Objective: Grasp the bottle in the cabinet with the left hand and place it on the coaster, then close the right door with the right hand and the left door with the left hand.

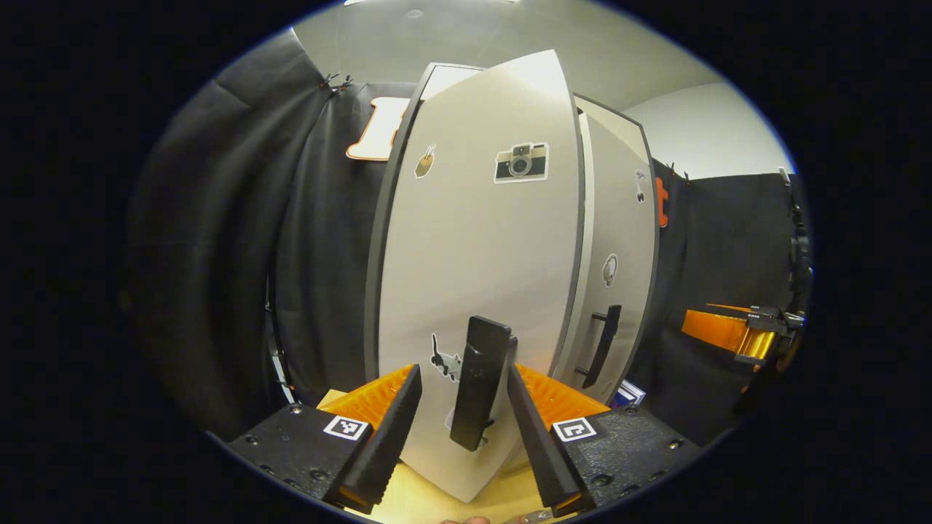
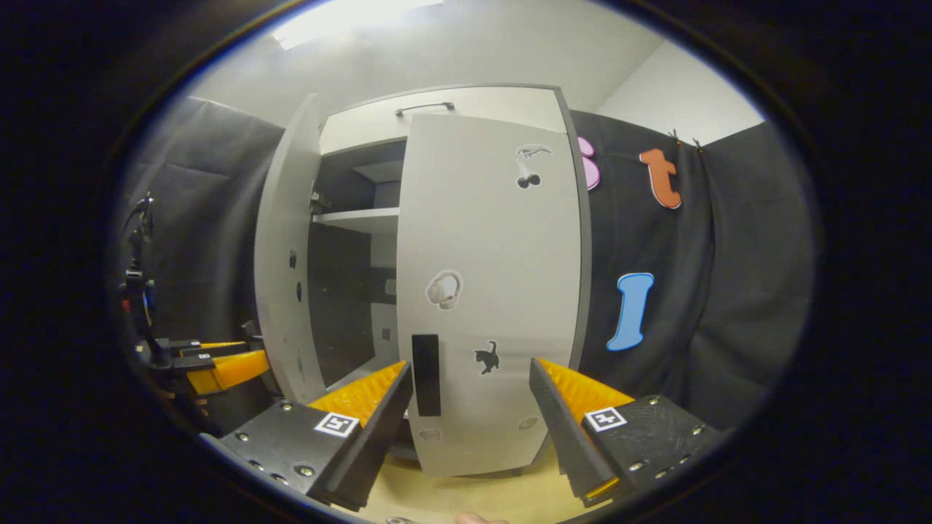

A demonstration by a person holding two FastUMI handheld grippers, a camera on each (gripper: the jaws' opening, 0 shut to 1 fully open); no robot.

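Note:
A tall grey cabinet stands on a wooden table. Its left door (image 1: 480, 240) hangs partly open and faces me in the left gripper view. That door's black handle (image 1: 477, 386) stands between the fingers of my left gripper (image 1: 464, 370), which is open with a gap on both sides. In the right gripper view the right door (image 2: 495, 291) lies flat against the cabinet front or nearly so. My right gripper (image 2: 470, 365) is open in front of it, holding nothing, and its left finger (image 2: 378, 415) sits beside the door's black handle (image 2: 426, 375). The left door (image 2: 284, 255) swings outward, showing the dark interior.
A white shelf (image 2: 357, 218) crosses the cabinet's interior. The right door's handle (image 1: 601, 346) and the right gripper (image 1: 735, 335) show past the left door's edge. The left gripper (image 2: 218, 367) hangs at the left. Light wooden tabletop (image 2: 473, 498) runs under the cabinet, with black cloth around.

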